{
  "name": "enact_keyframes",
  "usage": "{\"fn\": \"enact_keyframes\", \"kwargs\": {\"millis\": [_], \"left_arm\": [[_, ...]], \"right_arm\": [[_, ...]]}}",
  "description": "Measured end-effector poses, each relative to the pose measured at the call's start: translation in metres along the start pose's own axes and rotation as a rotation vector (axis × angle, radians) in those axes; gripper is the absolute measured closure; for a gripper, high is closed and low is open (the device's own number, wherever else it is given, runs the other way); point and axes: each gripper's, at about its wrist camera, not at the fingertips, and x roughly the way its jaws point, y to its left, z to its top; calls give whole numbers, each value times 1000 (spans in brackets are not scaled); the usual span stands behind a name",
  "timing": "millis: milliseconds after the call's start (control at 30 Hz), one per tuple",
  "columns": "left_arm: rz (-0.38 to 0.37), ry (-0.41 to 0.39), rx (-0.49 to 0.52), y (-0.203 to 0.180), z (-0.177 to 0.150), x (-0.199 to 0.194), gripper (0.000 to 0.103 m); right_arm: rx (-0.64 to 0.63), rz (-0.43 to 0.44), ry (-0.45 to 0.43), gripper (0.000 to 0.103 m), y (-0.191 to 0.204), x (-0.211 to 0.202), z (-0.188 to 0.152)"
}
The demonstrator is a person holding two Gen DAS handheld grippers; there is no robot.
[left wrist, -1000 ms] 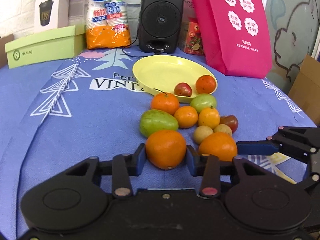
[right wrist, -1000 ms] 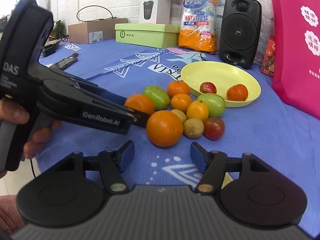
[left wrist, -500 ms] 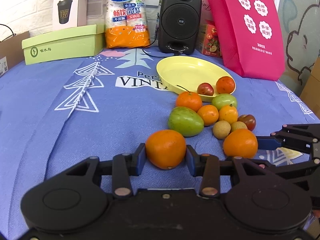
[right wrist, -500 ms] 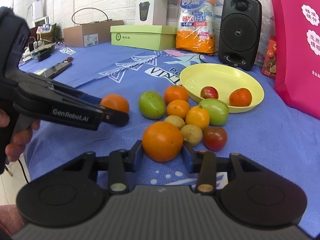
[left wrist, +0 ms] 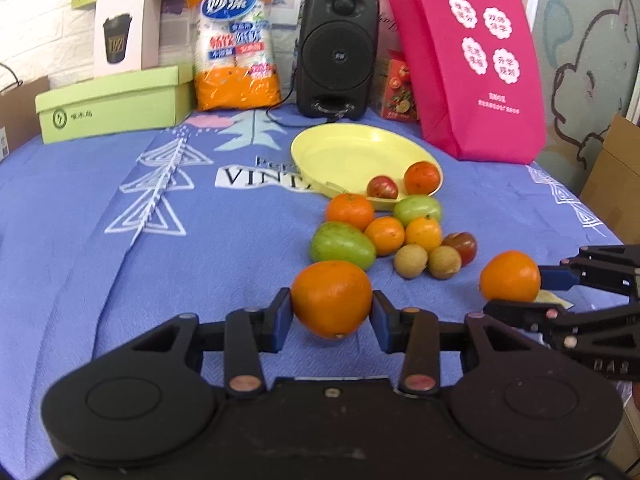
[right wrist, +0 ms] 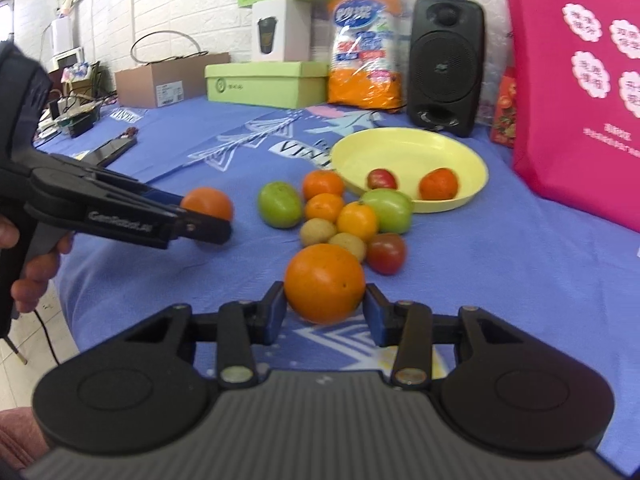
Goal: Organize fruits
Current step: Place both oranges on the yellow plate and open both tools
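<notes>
A blue printed tablecloth (left wrist: 100, 208) covers the table, its white arrow pattern and the lettering "VINTA" running through the middle of the left wrist frame. Along the back edge, against a white brick wall, stand a green box (left wrist: 114, 102), a bag of paper cups (left wrist: 236, 40), a black speaker (left wrist: 338, 52) and a pink tote bag (left wrist: 468, 64). A cardboard box (right wrist: 172, 84) sits at the upper left of the right wrist frame.

The left gripper (left wrist: 331, 316) is clamped on a large orange (left wrist: 331, 298) at lower centre of its own view, both blue pads pressed against the fruit's sides, the orange's small stem-end mark facing down toward the camera. The orange is slightly wider than tall, its long axis running left to right between the pads. The right gripper (right wrist: 324, 312) likewise grips a second orange (right wrist: 324, 282), nearly round, at the centre of its view. In the left wrist view that fruit appears at right, between the other tool's fingers.

The remaining fruit sits in a cluster just in front of a yellow plate (left wrist: 340, 152): a green mango (left wrist: 342, 246) lying with its long axis left to right, small oranges, a green tomato (left wrist: 418, 210), two brownish round fruits and a dark red tomato (left wrist: 462, 246). Two red fruits rest inside the plate, near its front rim.
</notes>
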Motion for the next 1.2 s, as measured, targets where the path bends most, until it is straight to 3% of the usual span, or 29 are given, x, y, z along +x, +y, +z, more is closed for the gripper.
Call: {"fn": "enact_keyframes", "kwargs": {"millis": [367, 567, 700, 967, 1100, 1200], "left_arm": [[-21, -25, 55, -5, 42, 20, 62], [-43, -22, 13, -1, 86, 64, 62], [1, 8, 16, 2, 113, 106, 62], [46, 69, 37, 1, 131, 168, 62], [50, 89, 17, 1, 134, 181, 58], [42, 68, 6, 3, 136, 176, 43]], "right_arm": [[11, -29, -31, 62, -36, 12, 28], [-5, -36, -53, 62, -57, 45, 71], [-6, -39, -40, 62, -69, 78, 95], [-24, -58, 5, 62, -80, 129, 111], [-29, -67, 25, 62, -82, 139, 115], [-31, -73, 15, 55, -82, 137, 114]]}}
